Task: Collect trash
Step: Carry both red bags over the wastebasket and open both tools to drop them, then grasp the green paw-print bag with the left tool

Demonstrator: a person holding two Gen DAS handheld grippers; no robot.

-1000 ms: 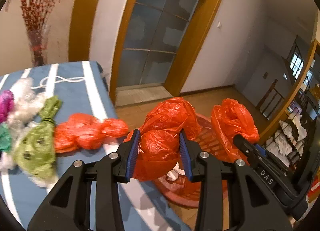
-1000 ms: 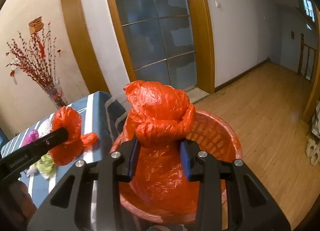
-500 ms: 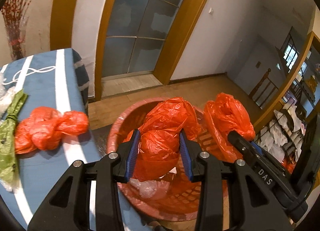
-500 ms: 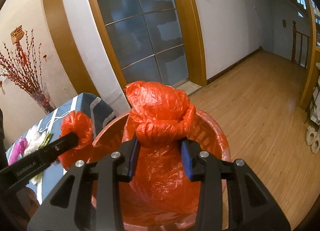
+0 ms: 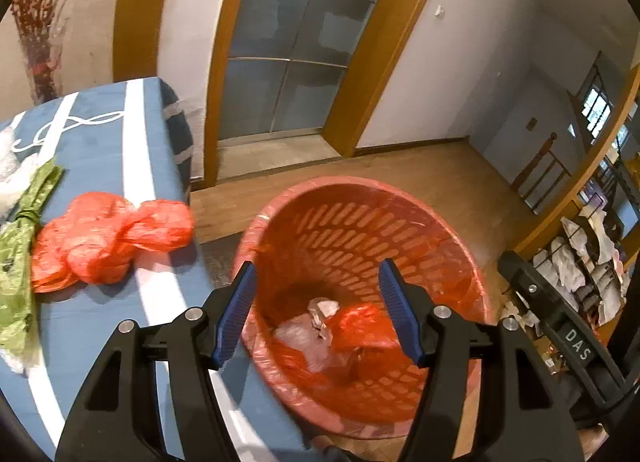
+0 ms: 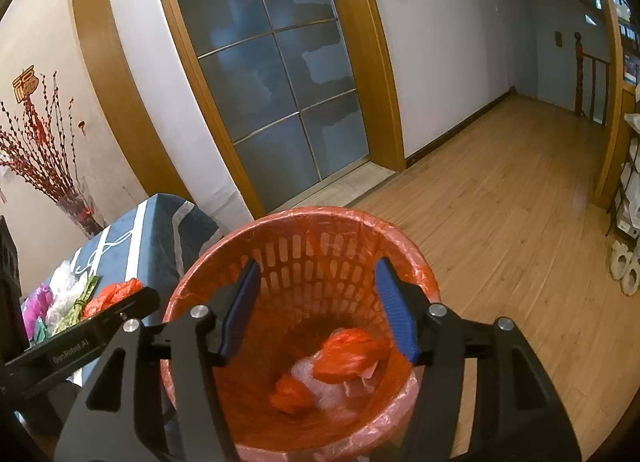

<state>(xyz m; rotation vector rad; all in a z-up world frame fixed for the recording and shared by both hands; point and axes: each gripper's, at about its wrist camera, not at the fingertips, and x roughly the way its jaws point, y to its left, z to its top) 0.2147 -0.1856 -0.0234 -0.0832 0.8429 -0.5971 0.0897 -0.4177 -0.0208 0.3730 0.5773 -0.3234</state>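
Wooden flooring (image 6: 500,198) is running toward a glazed sliding door (image 6: 272,102) behind the work area. One worktop (image 5: 92,142), covered in blue cloth with white stripes, is standing to the left of one red slotted basket (image 5: 352,222), which is lined with a thin red film.

Counted contents:
- Two red bags are lying in the bottom of the basket in the right wrist view: a larger one (image 6: 352,354) and a smaller one (image 6: 290,396), with pale clear plastic (image 6: 320,382) between and beneath them.
- One red bag (image 5: 108,238) is lying on the worktop near its basket-side edge.
- One green bag (image 5: 20,246) is lying just beside that red bag, on its left.
- White plastic (image 5: 8,166) is lying beyond the green bag; in the right wrist view one magenta bag (image 6: 34,308) is also showing at the far side of this pile.

Both tools are hovering above the basket mouth. The left tongs (image 5: 316,310) are standing spread wide with nothing between the blue pads (image 5: 236,306); the bags in the basket are lying below and apart from them. The right tongs (image 6: 316,302) are likewise spread and gripping nothing, with the larger red bag lying below the right-hand pad and well clear of it.
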